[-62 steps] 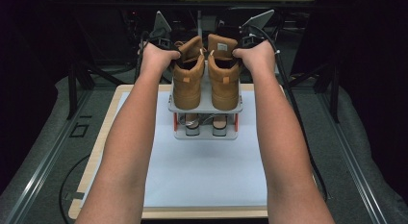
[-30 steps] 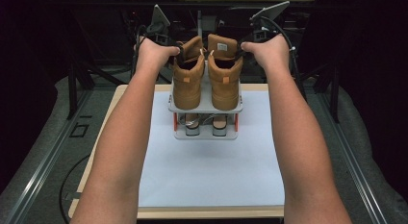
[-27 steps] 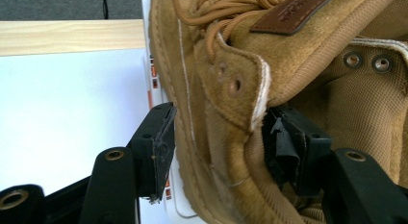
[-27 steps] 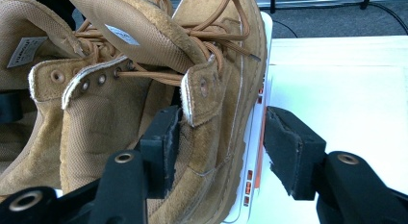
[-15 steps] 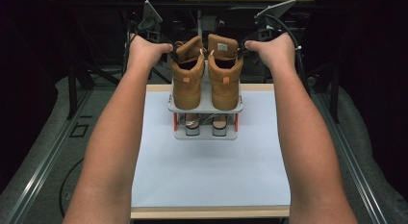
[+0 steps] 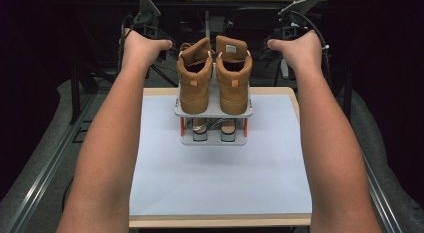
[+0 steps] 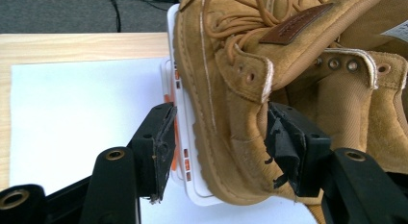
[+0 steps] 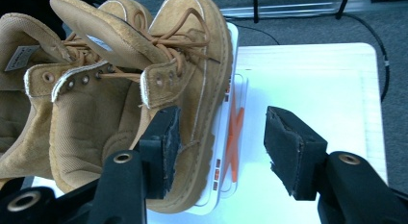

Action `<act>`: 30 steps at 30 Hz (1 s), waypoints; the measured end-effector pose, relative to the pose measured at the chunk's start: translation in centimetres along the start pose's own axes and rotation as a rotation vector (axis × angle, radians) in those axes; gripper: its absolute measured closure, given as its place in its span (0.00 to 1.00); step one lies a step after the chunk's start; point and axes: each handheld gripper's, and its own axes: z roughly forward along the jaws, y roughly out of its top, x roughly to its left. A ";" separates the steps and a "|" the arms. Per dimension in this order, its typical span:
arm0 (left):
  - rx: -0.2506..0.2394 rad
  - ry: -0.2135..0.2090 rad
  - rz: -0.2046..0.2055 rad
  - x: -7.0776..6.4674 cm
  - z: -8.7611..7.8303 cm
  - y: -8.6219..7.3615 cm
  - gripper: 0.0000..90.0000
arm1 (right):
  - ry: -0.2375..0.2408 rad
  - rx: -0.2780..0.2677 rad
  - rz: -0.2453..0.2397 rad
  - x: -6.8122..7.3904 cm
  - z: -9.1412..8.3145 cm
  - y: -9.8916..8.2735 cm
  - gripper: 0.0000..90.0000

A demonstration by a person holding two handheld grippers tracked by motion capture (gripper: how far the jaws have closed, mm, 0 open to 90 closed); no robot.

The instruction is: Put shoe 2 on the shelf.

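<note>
The left gripper [image 7: 214, 152], with black jaws and torn foam pads, stands spread. The heel of the left tan suede lace-up boot [image 7: 226, 104] lies between its jaws, with a gap on the outer side, so the pads do not pinch it. The right gripper [image 8: 219, 147] is spread as well. Its inner pad lies at the side of the right tan suede boot [image 8: 192, 89], while its outer pad hangs over the pale sheet.

In the high view the left hand [image 6: 142, 45] and the right hand [image 6: 300, 47] are held to either side of the boots' tops, each apart from them. Two seconds ago both hands were pressed in against the boot collars; since then they have drawn outward and upward, and the boots have stayed in place.

The left boot [image 6: 195, 80] and the right boot [image 6: 232, 75] stand upright side by side, heels toward the person, on the top shelf of a small grey two-tier shoe rack with orange posts [image 6: 214, 138]. Another pair shows dimly on its lower shelf. The rack rests at the far end of a white sheet [image 6: 220, 178] on a light wooden table [image 6: 220, 222].
</note>
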 end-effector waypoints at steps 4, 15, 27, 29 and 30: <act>0.000 0.008 -0.002 0.4 -0.6 -0.2 0.49 | -0.017 0.002 -0.008 -0.4 -0.6 -0.2 0.52; 0.001 0.015 0.022 1.4 -1.2 -1.2 0.49 | -0.065 0.039 -0.044 -1.4 -0.9 -1.3 0.52; 0.024 0.002 0.021 4.3 0.2 -3.1 0.49 | -0.076 0.060 -0.101 -2.5 0.1 -3.3 0.51; 0.023 0.002 0.015 4.9 0.2 -3.4 0.48 | -0.074 0.059 -0.104 -2.6 0.3 -3.5 0.51; 0.022 0.003 0.015 5.0 0.2 -3.5 0.48 | -0.067 0.062 -0.110 -2.7 0.4 -3.7 0.51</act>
